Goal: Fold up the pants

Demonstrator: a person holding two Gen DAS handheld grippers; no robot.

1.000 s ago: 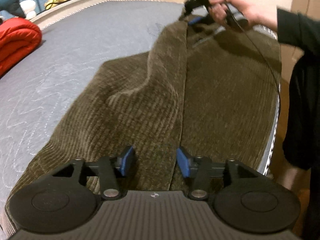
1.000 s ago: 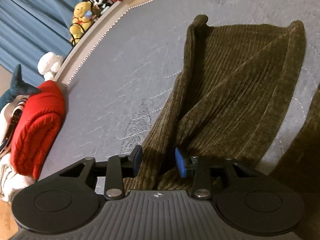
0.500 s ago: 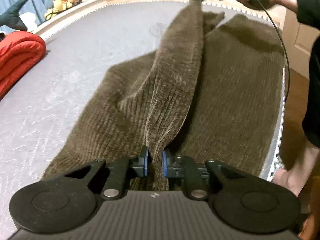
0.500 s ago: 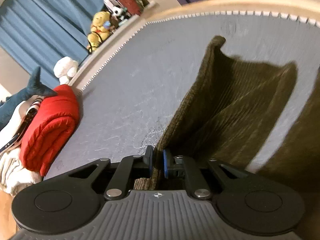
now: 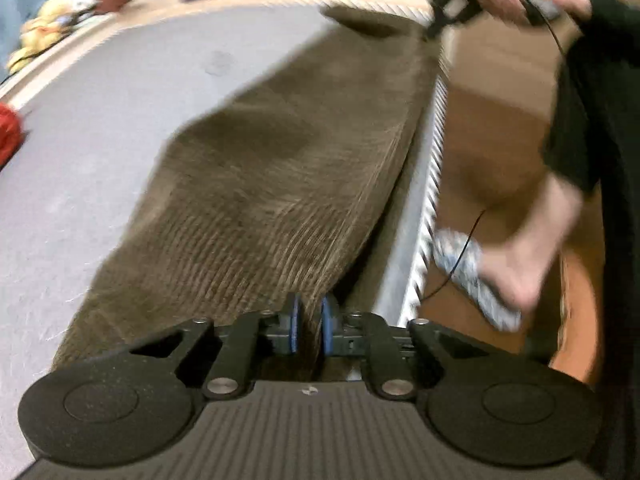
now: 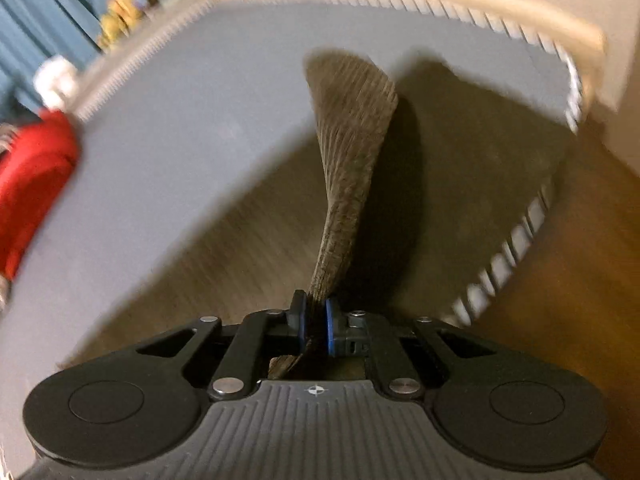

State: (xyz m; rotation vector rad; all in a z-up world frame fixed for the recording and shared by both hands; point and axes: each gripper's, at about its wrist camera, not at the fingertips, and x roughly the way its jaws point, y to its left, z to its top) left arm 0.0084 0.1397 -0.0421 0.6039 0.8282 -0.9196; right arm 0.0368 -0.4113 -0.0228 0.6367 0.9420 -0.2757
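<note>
Left wrist view: the left hand-held gripper (image 5: 308, 330) is closed on an edge of the brown corduroy pants (image 5: 272, 184), which are spread along the near side of the grey bed (image 5: 100, 120). In the right wrist view, the right hand-held gripper (image 6: 314, 328) is clamped on a raised strip of the pants (image 6: 352, 128), lifted above the bed (image 6: 200, 120). Both views are blurred.

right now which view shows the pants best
The left wrist view: the brown corduroy pants run lengthwise across the grey mattress, most of one side visible though blurred. The right wrist view shows only a lifted strip of them rising from its hand-held gripper, the rest smeared underneath.
</note>
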